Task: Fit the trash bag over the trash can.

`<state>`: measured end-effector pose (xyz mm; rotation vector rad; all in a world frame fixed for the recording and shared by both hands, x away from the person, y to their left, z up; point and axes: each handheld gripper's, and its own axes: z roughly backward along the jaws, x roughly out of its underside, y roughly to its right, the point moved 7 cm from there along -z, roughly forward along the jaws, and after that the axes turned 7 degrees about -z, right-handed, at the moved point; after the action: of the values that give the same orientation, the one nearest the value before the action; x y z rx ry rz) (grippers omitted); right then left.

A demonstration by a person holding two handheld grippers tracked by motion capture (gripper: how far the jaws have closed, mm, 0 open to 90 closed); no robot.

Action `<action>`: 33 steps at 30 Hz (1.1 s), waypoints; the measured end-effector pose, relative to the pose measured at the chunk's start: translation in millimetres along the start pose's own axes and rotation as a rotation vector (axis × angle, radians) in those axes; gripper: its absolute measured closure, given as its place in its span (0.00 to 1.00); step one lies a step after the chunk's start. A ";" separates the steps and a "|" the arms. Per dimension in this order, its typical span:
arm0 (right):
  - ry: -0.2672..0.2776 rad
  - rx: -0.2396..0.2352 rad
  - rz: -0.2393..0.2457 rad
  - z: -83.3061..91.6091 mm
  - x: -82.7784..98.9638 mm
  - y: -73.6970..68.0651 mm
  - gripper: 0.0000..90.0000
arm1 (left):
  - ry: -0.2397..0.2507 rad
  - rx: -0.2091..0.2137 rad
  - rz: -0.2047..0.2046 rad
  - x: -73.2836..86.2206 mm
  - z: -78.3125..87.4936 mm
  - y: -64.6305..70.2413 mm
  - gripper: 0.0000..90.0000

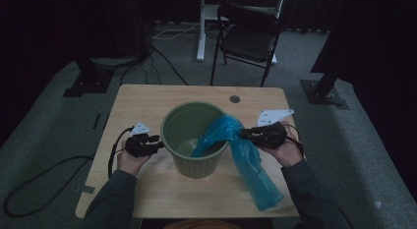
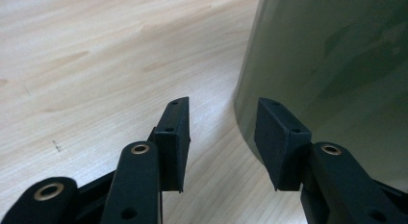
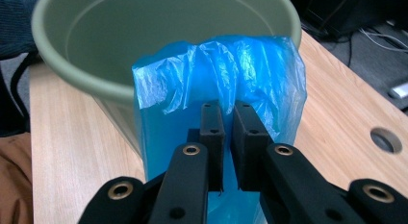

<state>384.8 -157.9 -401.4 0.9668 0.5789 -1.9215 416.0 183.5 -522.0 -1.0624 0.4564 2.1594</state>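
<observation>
Here your right gripper [image 3: 223, 132] has its jaws pinched on a fold of the blue plastic bag [image 1: 243, 155], which drapes over the near-right rim of the green bin [image 1: 194, 135]; its long tail runs down the outside onto the table [image 1: 147, 99]. Your left gripper [image 1: 156, 143], jaws apart and empty, sits just beside the bin's left wall, so the bag lies across the bin from it.

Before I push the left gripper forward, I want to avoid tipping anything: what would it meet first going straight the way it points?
Probably the green bin: the left gripper points at its outer wall with jaws open, one already beside it. Depth is unclear.
</observation>
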 end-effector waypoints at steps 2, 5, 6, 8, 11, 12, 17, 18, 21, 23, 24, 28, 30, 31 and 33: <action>-0.005 -0.004 0.012 -1.7 -6.2 1.5 0.94 | 0.013 0.004 -0.006 -2.7 5.9 -0.1 0.63; -0.002 -0.018 0.024 -4.4 -15.3 2.4 0.96 | 0.036 0.010 -0.016 -6.7 14.0 1.0 0.63; 0.002 -0.021 0.021 -5.4 -18.2 2.7 0.97 | 0.043 0.012 -0.019 -8.0 16.9 1.4 0.63; 0.012 -0.032 0.020 -7.5 -23.8 2.6 0.98 | 0.061 0.015 -0.025 -11.4 23.0 2.4 0.63; 0.015 -0.051 0.021 -11.5 -29.9 1.9 0.99 | 0.098 0.029 -0.037 -18.1 32.6 5.4 0.63; 0.010 -0.053 0.025 -13.0 -31.2 2.1 0.99 | 0.109 0.031 -0.043 -20.5 35.6 6.5 0.63; -0.002 -0.066 0.028 -18.2 -35.9 1.6 0.99 | 0.147 0.031 -0.065 -30.2 45.7 9.4 0.63; -0.004 -0.069 0.031 -19.3 -37.1 2.0 0.99 | 0.157 0.042 -0.066 -33.4 48.5 10.5 0.63; 0.000 -0.084 0.021 -22.7 -41.5 3.5 0.99 | 0.166 0.050 -0.073 -37.9 51.5 13.2 0.63; 0.010 -0.096 0.011 -23.6 -44.4 4.8 0.99 | 0.169 0.054 -0.077 -39.5 51.9 15.1 0.63; 0.014 -0.101 0.006 -23.8 -46.1 5.2 0.99 | 0.169 0.055 -0.081 -40.2 51.9 15.9 0.63; 0.031 -0.114 0.009 -20.9 -55.5 5.4 1.00 | 0.174 0.065 -0.089 -43.3 50.5 19.6 0.62; 0.031 -0.119 0.007 -20.0 -57.1 4.9 1.00 | 0.172 0.063 -0.093 -44.2 49.8 20.2 0.63; 0.035 -0.123 0.012 -18.7 -60.0 4.3 1.00 | 0.172 0.062 -0.092 -45.6 48.7 20.1 0.63; 0.036 -0.124 0.017 -17.4 -65.8 2.5 1.00 | 0.172 0.066 -0.088 -46.8 47.5 19.9 0.63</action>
<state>414.0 -114.0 -358.5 0.9258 0.7002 -1.8335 395.8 176.7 -455.7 -1.2138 0.5462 1.9716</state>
